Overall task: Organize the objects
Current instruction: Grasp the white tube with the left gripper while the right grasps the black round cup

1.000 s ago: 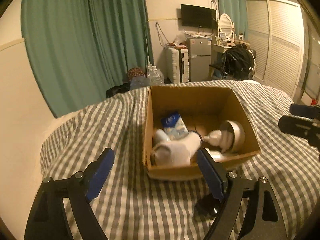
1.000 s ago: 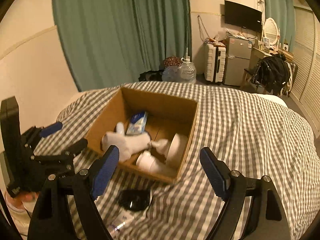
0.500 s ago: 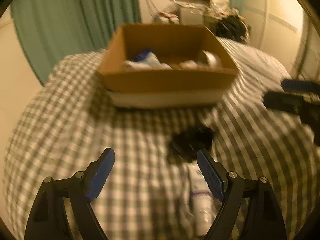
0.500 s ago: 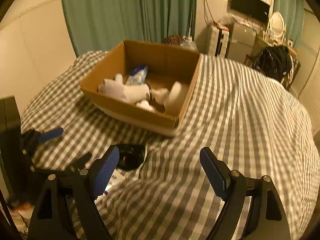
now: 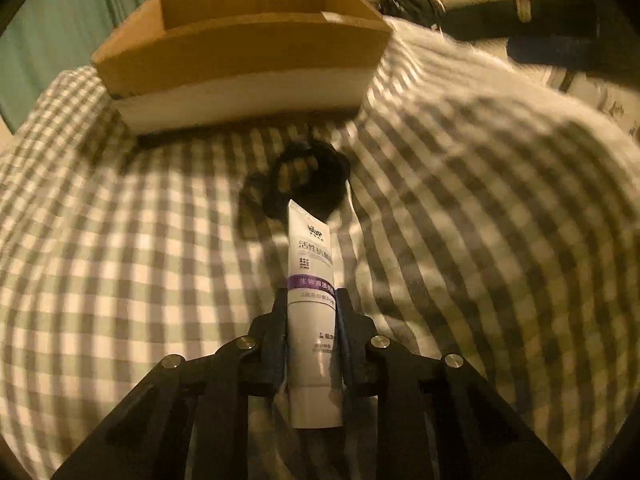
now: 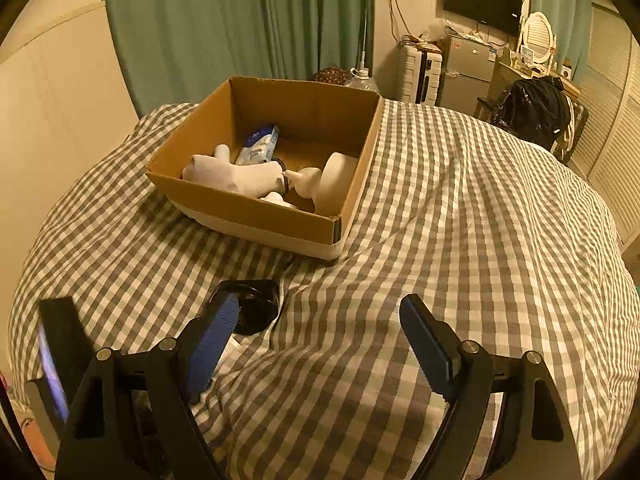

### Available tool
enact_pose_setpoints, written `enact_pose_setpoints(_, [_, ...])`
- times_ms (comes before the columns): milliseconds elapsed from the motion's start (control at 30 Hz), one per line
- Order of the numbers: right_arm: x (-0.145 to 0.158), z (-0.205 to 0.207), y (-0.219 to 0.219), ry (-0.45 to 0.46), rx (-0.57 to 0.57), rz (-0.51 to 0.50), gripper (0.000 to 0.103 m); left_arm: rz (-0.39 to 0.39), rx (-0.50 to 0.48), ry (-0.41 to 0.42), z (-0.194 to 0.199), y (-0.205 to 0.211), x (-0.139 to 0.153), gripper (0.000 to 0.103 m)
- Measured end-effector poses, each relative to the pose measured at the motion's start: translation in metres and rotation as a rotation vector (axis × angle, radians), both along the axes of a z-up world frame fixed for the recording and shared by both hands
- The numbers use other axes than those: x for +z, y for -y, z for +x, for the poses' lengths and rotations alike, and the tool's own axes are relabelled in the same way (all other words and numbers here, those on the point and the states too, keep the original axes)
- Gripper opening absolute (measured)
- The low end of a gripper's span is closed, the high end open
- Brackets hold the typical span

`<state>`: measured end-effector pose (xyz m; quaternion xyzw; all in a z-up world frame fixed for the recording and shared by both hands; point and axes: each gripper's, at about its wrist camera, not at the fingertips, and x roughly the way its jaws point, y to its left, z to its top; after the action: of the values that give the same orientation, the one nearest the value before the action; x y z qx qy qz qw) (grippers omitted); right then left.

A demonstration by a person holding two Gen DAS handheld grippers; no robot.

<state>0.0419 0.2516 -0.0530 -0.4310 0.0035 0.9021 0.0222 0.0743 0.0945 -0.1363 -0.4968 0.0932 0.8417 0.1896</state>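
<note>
My left gripper is shut on a white tube with a purple band, which lies lengthwise on the checked bedspread and points at a black round object. Behind stands the cardboard box. In the right wrist view my right gripper is open and empty above the bedspread. The box holds white socks, a blue-white packet and a white bottle. The black object lies beside the right gripper's left finger.
The checked bedspread covers the bed. The left gripper's body shows at the lower left of the right wrist view. Green curtains, a fridge and a black bag on a chair stand beyond the bed.
My left gripper dropped from above the box to the bedspread and shut on the white tube. My right gripper drew back a little and stayed open.
</note>
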Motion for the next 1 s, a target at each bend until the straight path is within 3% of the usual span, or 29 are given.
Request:
enact_pose_setpoints(233, [-0.002,-0.005,0.005,0.006,0.012,-0.019,0.083,0.081,0.049,-0.083,-0.006,0.029,0.044,0.021])
enact_pose_setpoints(400, [-0.014,-0.017,0.018,0.061,0.057,-0.033,0.083,0.115,0.072,-0.126,-0.012,0.052,0.063,0.021])
enact_pose_setpoints(767, [-0.045,-0.053,0.046,0.159,0.093,-0.056,0.083,0.055,0.163,-0.177,-0.061,0.085,0.062,0.021])
enact_pose_setpoints(1000, [-0.09,-0.091,0.057,0.295,0.072,-0.12,0.083,0.059,0.182,-0.153,-0.068,0.097,0.048,0.021])
